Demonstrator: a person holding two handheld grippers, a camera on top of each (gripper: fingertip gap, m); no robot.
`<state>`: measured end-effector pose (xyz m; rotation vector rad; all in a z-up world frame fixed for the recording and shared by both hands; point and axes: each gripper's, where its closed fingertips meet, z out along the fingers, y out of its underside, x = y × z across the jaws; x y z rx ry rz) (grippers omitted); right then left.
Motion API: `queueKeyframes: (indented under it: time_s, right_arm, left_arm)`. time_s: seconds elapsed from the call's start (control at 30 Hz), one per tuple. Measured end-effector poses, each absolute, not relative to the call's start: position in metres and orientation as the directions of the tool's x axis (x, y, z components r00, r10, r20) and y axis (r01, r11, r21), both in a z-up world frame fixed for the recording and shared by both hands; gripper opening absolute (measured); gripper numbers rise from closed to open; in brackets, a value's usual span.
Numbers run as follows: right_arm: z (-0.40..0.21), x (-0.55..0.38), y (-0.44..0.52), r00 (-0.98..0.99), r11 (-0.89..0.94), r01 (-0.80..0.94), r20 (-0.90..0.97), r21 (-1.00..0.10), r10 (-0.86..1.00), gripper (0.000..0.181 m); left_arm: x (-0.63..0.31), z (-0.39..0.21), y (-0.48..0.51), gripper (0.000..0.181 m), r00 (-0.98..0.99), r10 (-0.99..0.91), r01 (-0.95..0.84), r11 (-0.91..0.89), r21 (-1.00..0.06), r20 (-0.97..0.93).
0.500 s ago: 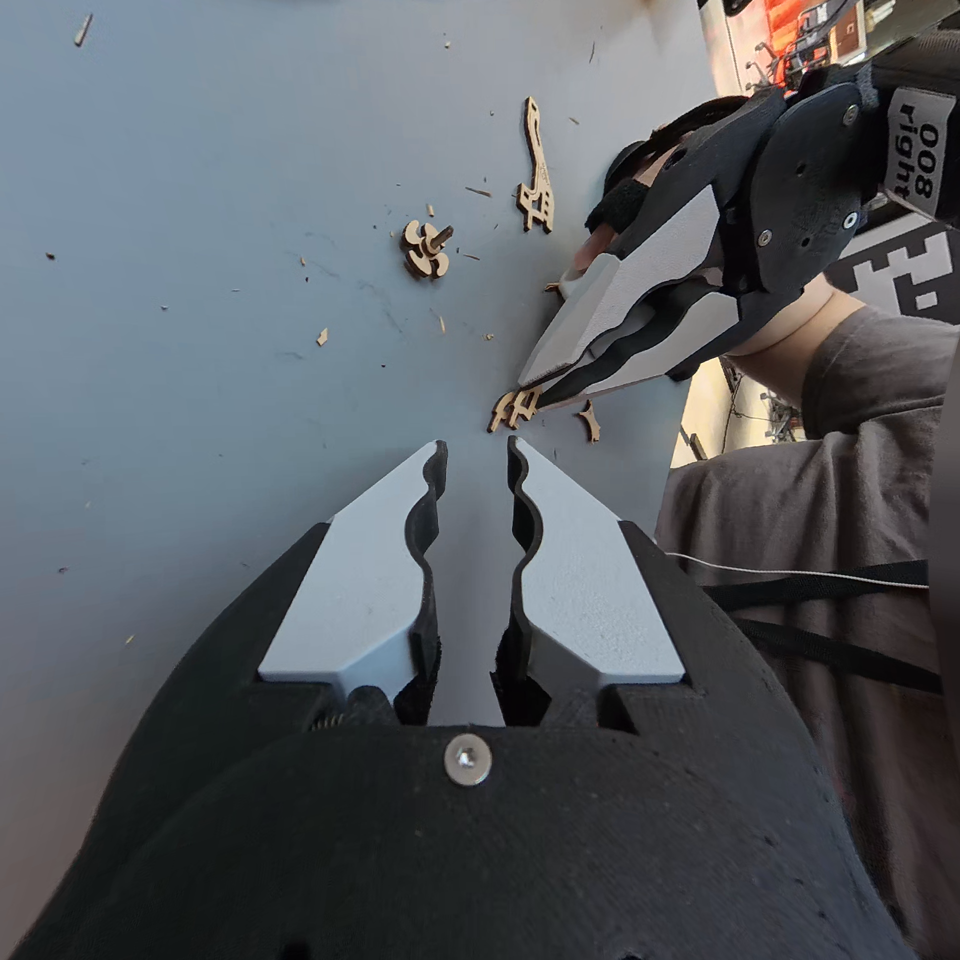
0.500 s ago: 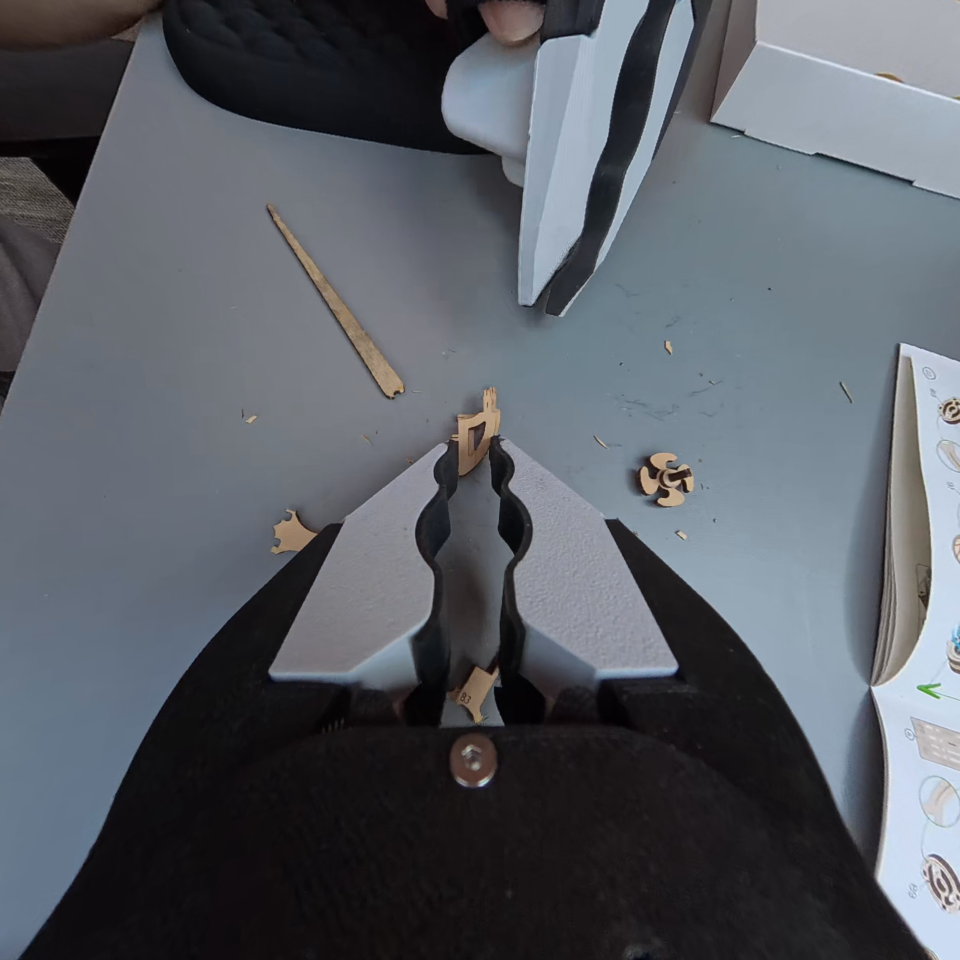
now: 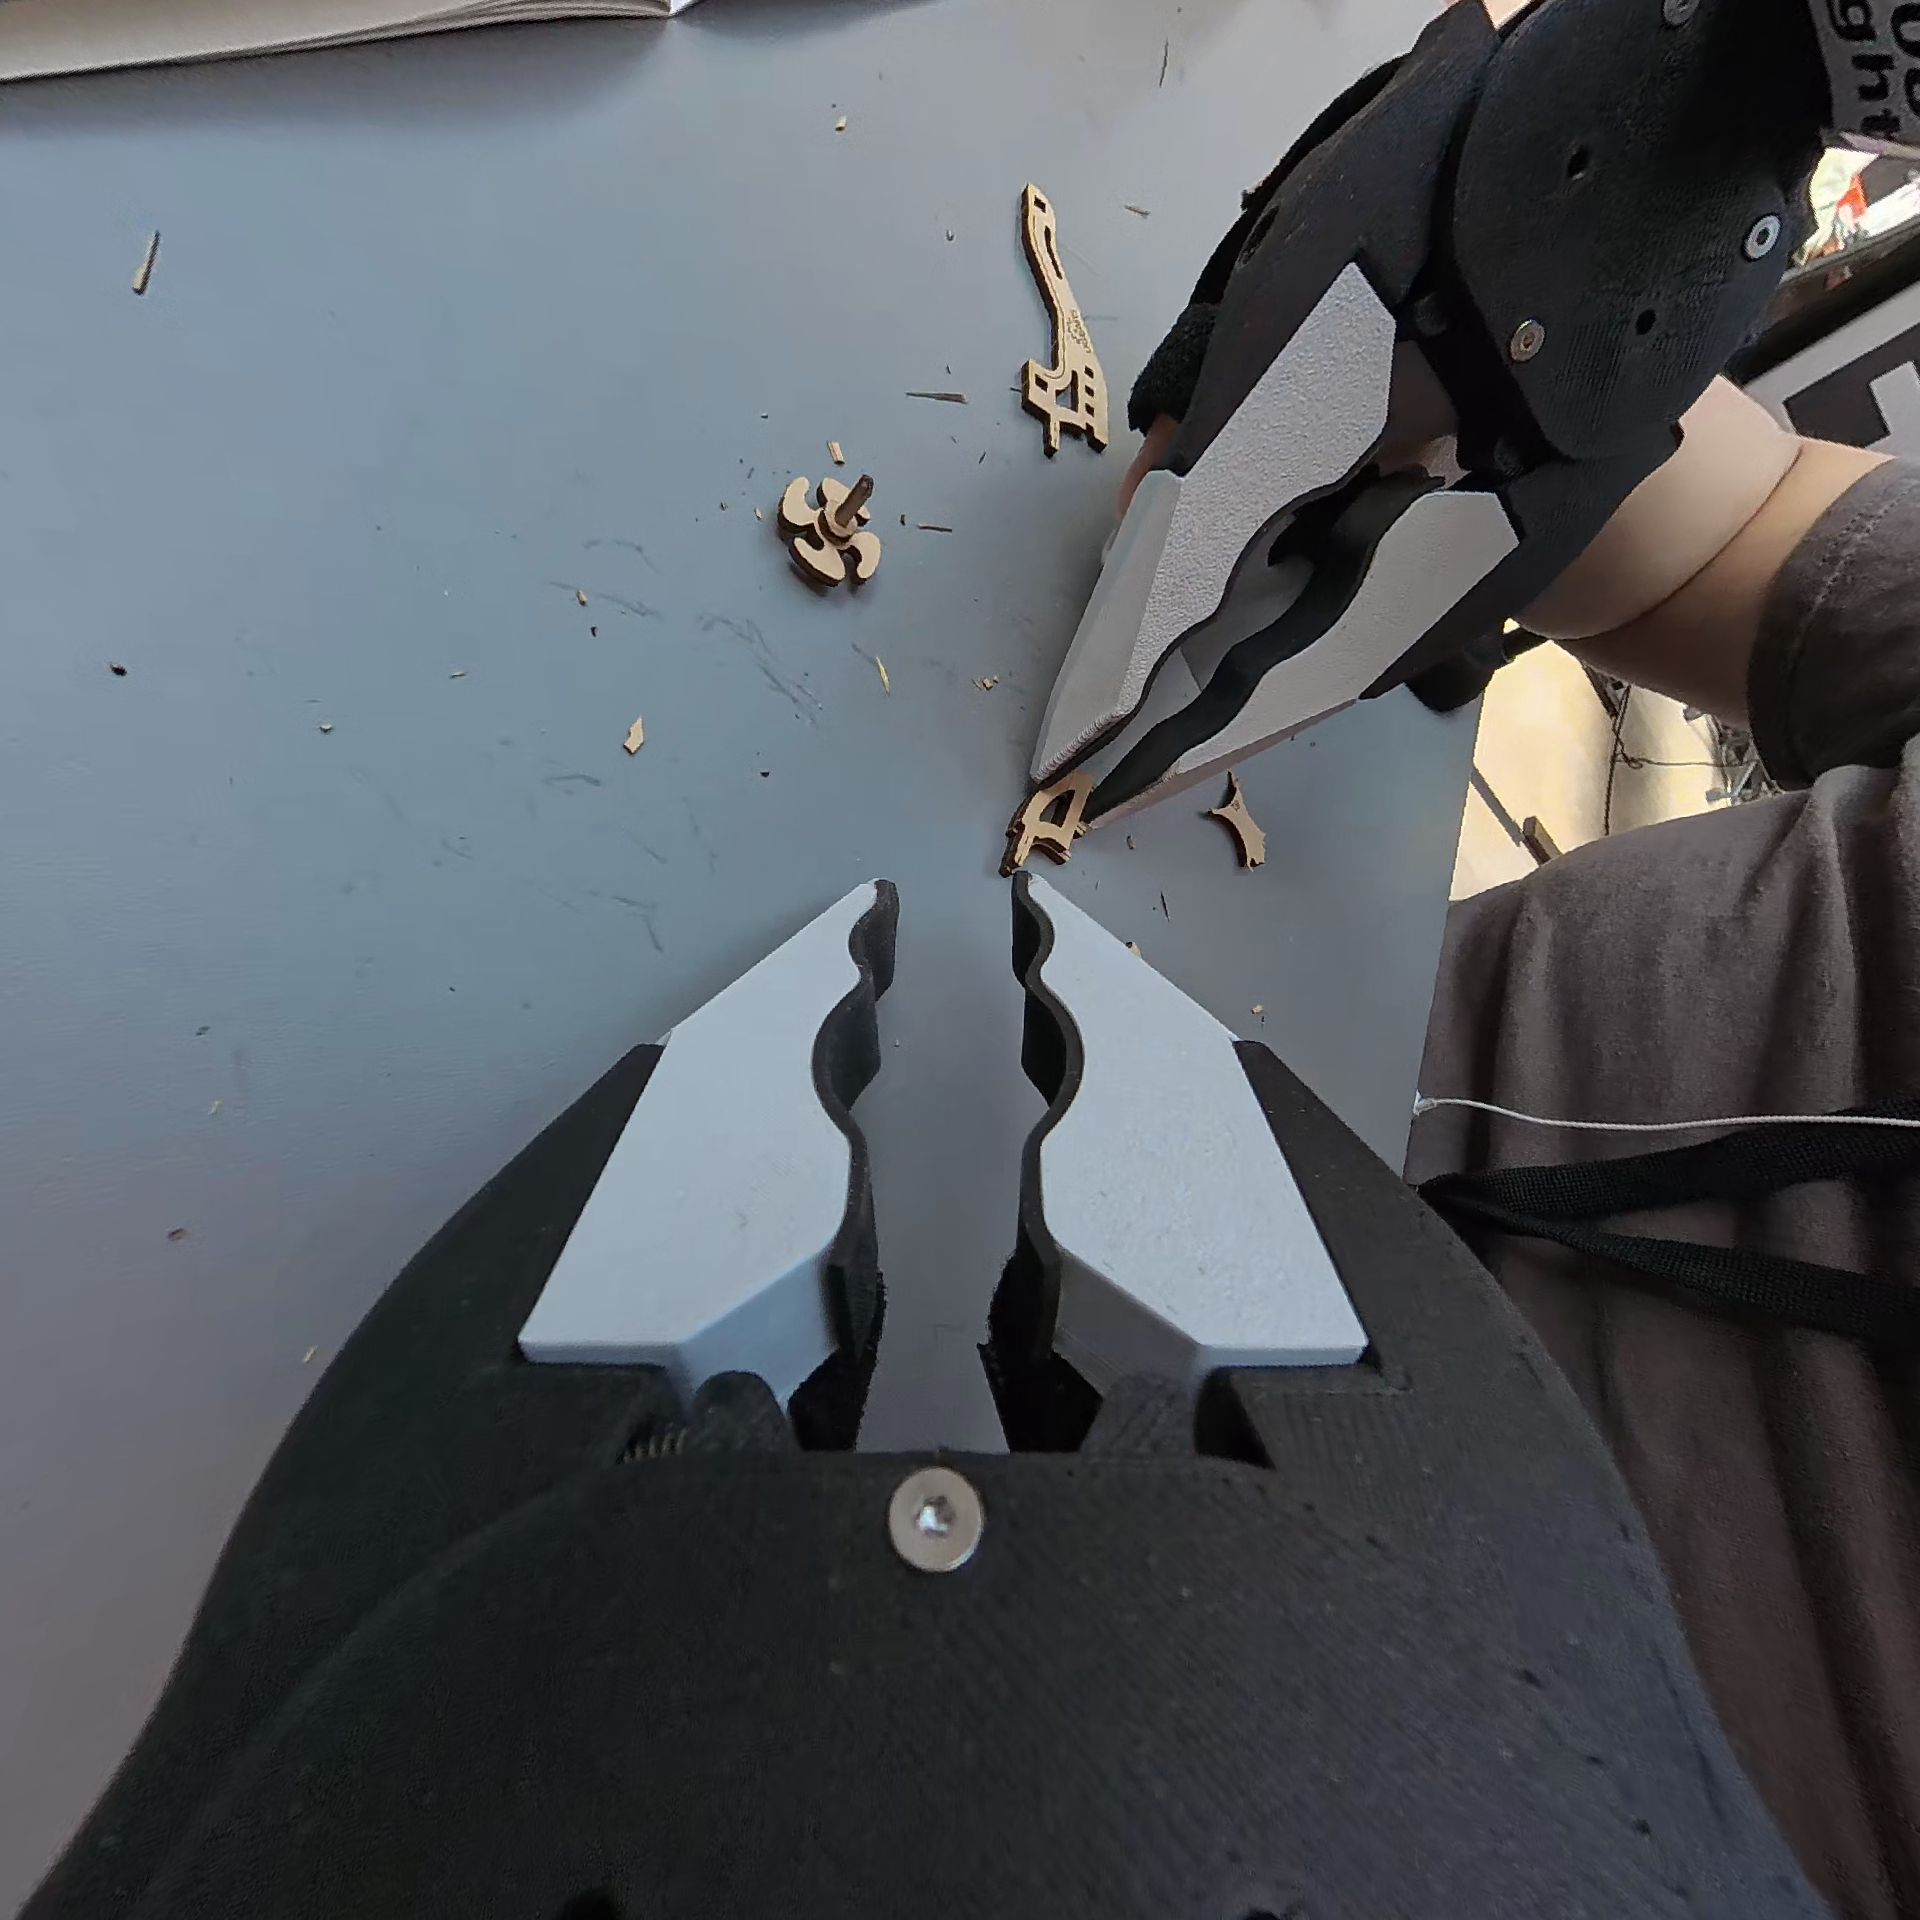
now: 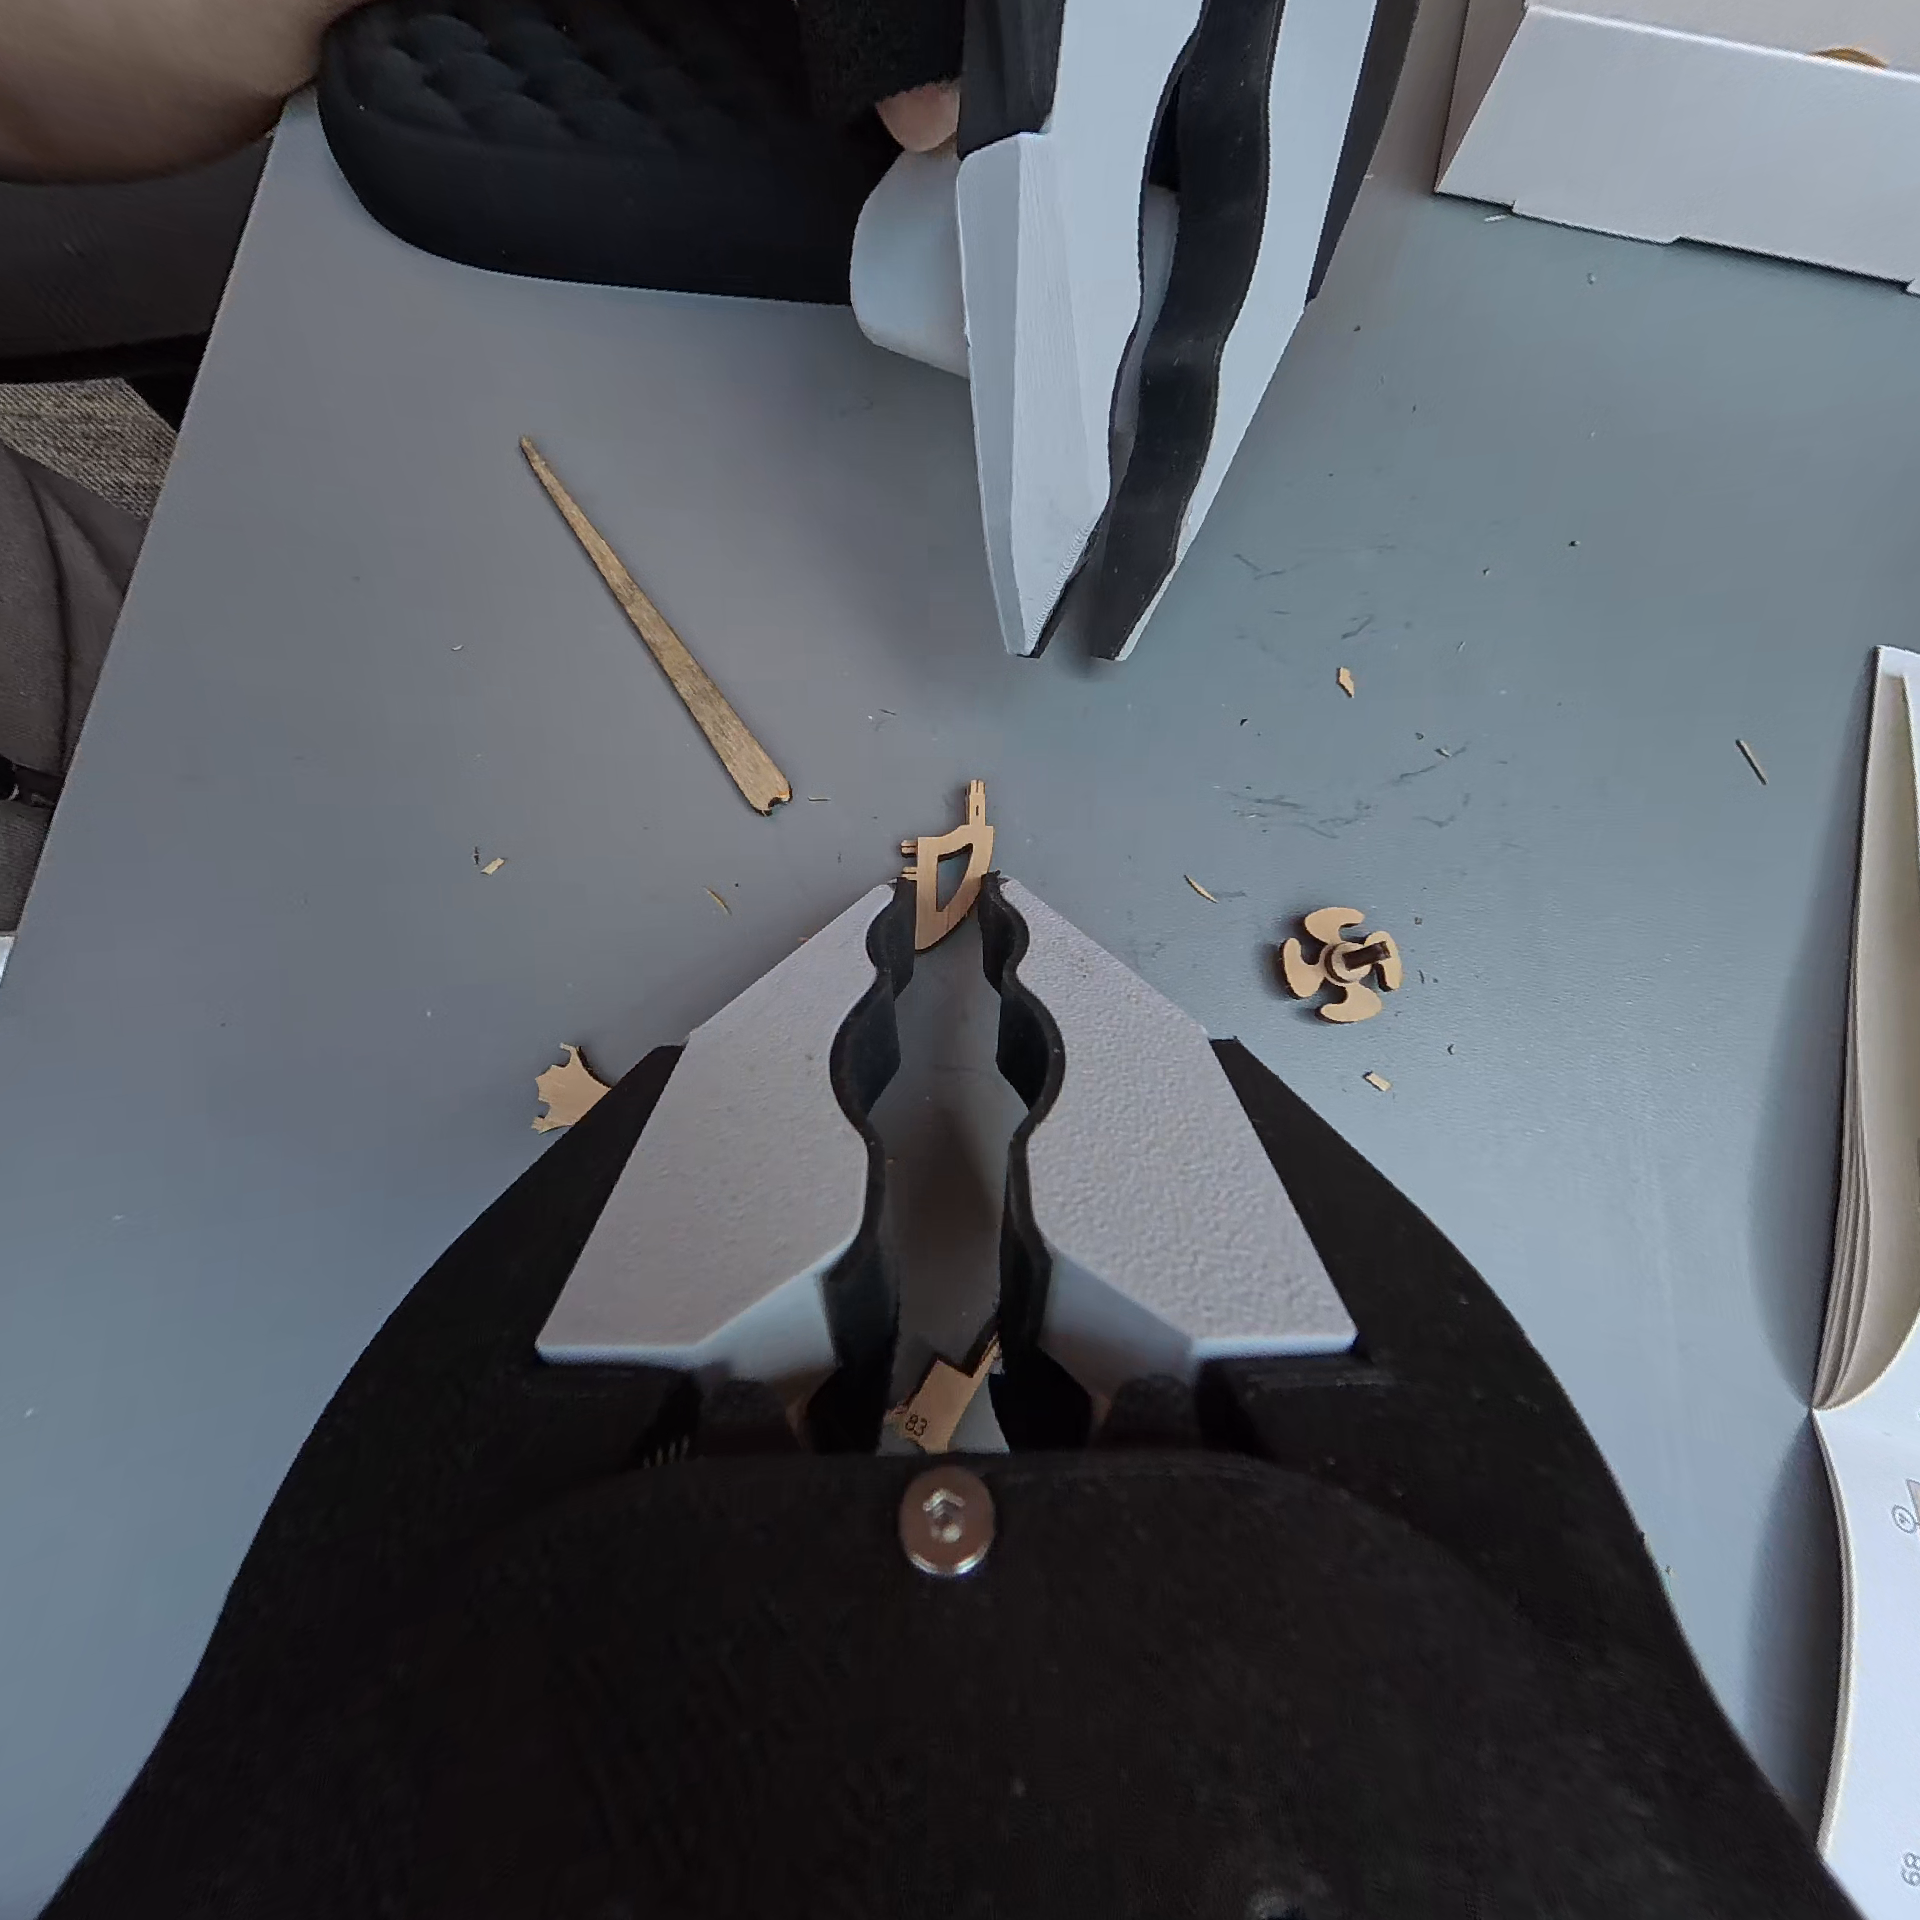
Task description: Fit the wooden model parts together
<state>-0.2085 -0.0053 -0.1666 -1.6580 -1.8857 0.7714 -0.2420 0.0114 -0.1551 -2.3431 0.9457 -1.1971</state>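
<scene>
Right gripper (image 4: 943, 894) pinches small wooden cutout part (image 4: 951, 883) by tips just above grey worktop (image 4: 312, 935), left gripper (image 3: 954, 894) narrowly parted and empty – thin tip-only hold, part could twist or slip out when pushed into its mate

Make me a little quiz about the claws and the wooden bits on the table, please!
1. True or false: the left claw holds a wooden piece.
2. Which claw pinches the small wooden part at its tips: A left, B right?
3. Fill in: the wooden propeller piece lies on the grey ____.

Key
1. False: it is open and empty.
2. B, the right claw.
3. Table.
</scene>
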Motion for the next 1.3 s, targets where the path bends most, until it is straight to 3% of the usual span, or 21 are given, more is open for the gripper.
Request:
queueKeyframes:
  time_s: [0.6, 0.9, 1.1, 1.3]
  right_arm:
    - [-0.167, -0.209, -0.006, -0.133, 0.090, 0.692, -0.003, -0.716, 0.991, 0.012]
    - [-0.127, -0.172, 0.021, -0.021, 0.058, 0.604, 0.057, -0.795, 0.998, 0.012]
    - [-0.138, -0.137, 0.033, 0.056, 0.061, 0.626, 0.123, -0.778, 0.991, 0.012]
    - [-0.137, -0.150, 0.018, -0.008, 0.095, 0.599, 0.112, -0.795, 0.994, 0.012]
  left_arm:
    - [-0.242, -0.157, 0.011, 0.019, 0.418, -0.681, -0.400, -0.732, -0.551, 0.601]
    - [-0.243, -0.146, 0.013, 0.020, 0.404, -0.715, -0.377, -0.698, -0.609, 0.570]
    - [-0.235, -0.142, 0.008, 0.023, 0.372, -0.790, -0.425, -0.612, -0.667, 0.487]
    - [-0.234, -0.148, 0.003, 0.028, 0.358, -0.859, -0.513, -0.508, -0.692, 0.365]
